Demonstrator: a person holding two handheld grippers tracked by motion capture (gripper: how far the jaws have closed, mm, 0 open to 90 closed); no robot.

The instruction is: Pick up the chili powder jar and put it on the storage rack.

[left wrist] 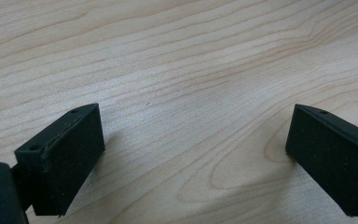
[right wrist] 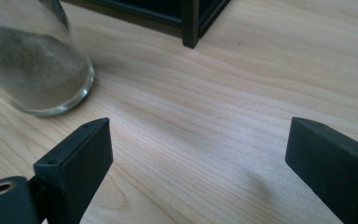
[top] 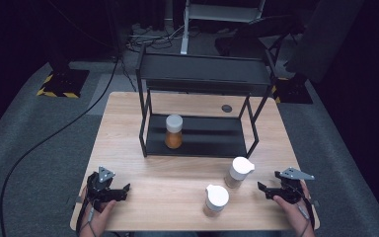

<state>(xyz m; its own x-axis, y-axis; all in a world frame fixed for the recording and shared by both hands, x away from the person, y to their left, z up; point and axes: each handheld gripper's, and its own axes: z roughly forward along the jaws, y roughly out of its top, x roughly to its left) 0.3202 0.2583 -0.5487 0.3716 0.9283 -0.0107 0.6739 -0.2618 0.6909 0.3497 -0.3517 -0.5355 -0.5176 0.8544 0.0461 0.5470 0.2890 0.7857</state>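
Table (top: 128, 123) fills mid-frame, I see a black rack (top: 197, 79) at its centre holding an orange jar (top: 173, 131); two white-lidded jars (top: 239, 172) (top: 215, 199) stand lower right. My left gripper (top: 121, 190) and right gripper (top: 265, 189) sit at the lower corners, jaws wide apart, empty.

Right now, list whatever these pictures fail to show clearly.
- Glass jar, right gripper view: top and lid cut off by the frame's upper edge.
- Jar contents, high view: the two white-lidded jars are too small to identify their contents.
- Dark round spot on the table, high view: too small to identify.
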